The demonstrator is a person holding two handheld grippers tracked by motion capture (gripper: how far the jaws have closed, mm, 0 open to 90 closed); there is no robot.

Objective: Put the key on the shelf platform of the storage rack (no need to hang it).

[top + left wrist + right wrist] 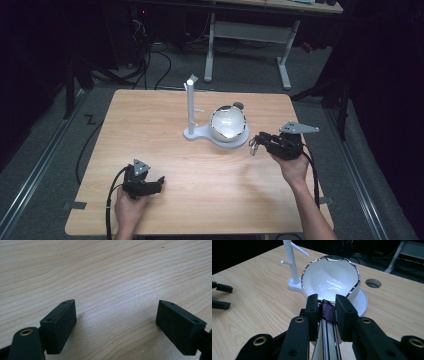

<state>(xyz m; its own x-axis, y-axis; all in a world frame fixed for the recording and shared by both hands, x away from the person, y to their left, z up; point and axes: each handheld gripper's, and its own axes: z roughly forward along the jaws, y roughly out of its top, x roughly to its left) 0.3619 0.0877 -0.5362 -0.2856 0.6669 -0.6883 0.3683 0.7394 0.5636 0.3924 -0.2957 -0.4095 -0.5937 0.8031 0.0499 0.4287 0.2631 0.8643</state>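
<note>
From above, the right tool [256, 143] sits at four o'clock of the shiny bowl [228, 123] on the white stand [192, 131] mid-surface. The left tool [115, 322] — jaws apart — hovers over bare wooden surface [105, 272]. The right tool [325, 311] is clamped on a chrome handle [329, 315] — bowl [331, 277] at twelve o'clock.

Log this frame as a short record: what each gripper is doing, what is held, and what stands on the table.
right gripper: shut on the handle of a shiny metal ladle
ladle bowl: tipped on its side, over the round base of the white stand
left gripper: open, nothing between the jaws, low over bare wood
table: light wood, round cable hole near the far edge
</note>
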